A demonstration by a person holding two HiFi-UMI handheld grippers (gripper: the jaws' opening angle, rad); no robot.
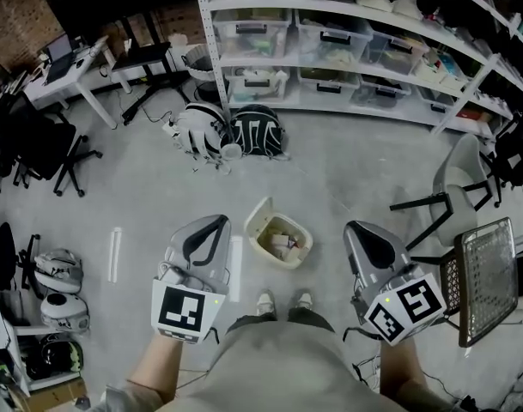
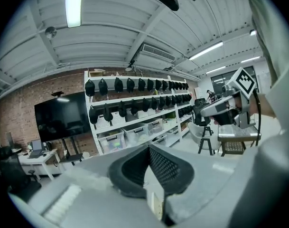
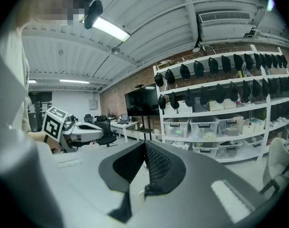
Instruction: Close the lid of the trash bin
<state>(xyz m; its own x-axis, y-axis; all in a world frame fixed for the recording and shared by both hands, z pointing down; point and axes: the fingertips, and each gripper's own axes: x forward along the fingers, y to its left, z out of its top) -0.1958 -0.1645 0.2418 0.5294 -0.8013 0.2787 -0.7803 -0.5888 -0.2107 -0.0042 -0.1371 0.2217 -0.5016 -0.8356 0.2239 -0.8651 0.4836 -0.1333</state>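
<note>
A small cream trash bin point(image 1: 305, 249) stands on the grey floor just ahead of my shoes point(image 1: 283, 299). Its lid point(image 1: 260, 212) is swung up and open at the far left side, and rubbish shows inside. My left gripper point(image 1: 211, 222) hangs high above the floor to the left of the bin, jaws shut with nothing in them. My right gripper point(image 1: 357, 228) hangs at about the same height to the bin's right, also shut and empty. Both gripper views look level across the room and do not show the bin; the left gripper point(image 2: 149, 149) and right gripper point(image 3: 145, 144) show closed tips.
Two black-and-white backpacks point(image 1: 234, 131) lie on the floor beyond the bin. White shelving point(image 1: 347, 54) with plastic boxes runs along the back. A grey chair point(image 1: 457, 187) and a wire mesh seat point(image 1: 486, 277) stand at the right. Helmets point(image 1: 55, 273) lie at the left.
</note>
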